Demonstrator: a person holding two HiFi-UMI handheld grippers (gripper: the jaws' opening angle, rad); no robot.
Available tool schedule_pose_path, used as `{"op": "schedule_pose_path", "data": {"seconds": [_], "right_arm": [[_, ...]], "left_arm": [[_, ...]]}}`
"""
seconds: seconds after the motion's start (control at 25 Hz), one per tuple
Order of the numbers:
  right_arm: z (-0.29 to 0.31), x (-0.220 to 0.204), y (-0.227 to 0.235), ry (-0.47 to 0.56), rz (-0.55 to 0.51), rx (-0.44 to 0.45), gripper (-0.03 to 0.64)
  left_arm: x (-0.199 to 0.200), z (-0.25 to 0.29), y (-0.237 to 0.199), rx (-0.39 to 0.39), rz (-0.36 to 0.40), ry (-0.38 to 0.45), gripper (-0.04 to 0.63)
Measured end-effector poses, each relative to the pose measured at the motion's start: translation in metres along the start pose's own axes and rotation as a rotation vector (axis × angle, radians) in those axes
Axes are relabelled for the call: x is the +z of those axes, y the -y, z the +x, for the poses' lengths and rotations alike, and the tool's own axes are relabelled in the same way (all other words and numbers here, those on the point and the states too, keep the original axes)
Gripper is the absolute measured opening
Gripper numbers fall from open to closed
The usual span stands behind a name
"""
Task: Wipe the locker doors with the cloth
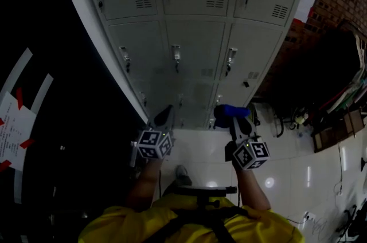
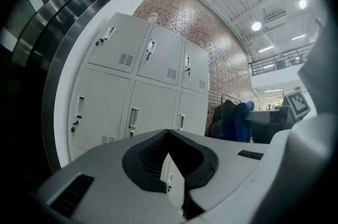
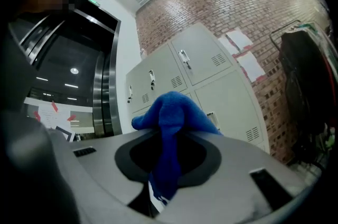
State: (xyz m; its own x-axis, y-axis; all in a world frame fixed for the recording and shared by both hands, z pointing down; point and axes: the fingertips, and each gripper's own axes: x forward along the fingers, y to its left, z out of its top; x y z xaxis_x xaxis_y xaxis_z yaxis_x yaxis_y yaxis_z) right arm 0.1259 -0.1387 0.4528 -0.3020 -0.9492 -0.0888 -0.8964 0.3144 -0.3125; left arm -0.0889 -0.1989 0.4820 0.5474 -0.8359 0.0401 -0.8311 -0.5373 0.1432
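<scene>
While your right hand-held gripper [image 1: 234,123] clamps the blue cloth [image 3: 171,112] near the locker doors [image 1: 195,47], your left hand-held gripper [image 1: 165,114] is clenched on nothing.

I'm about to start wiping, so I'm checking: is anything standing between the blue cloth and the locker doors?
Nothing visible does. The blue cloth, clamped in the right gripper, faces the locker doors across open space.

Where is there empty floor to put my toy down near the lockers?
The shiny white floor is bare in front of the lockers, between the left tongs and the right tongs holding the blue cloth. It is also bare right of the right tongs. Along the brick wall it is crowded: a rack and cables.
</scene>
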Motion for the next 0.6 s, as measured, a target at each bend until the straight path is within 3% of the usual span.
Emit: {"op": "schedule_pose_path", "data": {"seconds": [0.16, 0.28, 0.48, 0.6], "right_arm": [[-0.094, 0.002, -0.002, 0.005, -0.009, 0.022, 0.072], [-0.16, -0.011, 0.001, -0.031, 0.015, 0.007, 0.072], [-0.237, -0.01, 0.005, -0.062, 0.032, 0.016, 0.072], [-0.262, 0.0, 0.005, -0.038, 0.02, 0.015, 0.071]], "left_arm": [[-0.011, -0.051, 0.082, -0.04, -0.036, 0.034, 0.0], [-0.034, -0.1, 0.126, -0.019, -0.064, 0.007, 0.0], [-0.044, -0.156, 0.171, 0.025, -0.066, 0.007, 0.001], [-0.039, -0.169, 0.192, 0.004, -0.05, 0.004, 0.0]]}}
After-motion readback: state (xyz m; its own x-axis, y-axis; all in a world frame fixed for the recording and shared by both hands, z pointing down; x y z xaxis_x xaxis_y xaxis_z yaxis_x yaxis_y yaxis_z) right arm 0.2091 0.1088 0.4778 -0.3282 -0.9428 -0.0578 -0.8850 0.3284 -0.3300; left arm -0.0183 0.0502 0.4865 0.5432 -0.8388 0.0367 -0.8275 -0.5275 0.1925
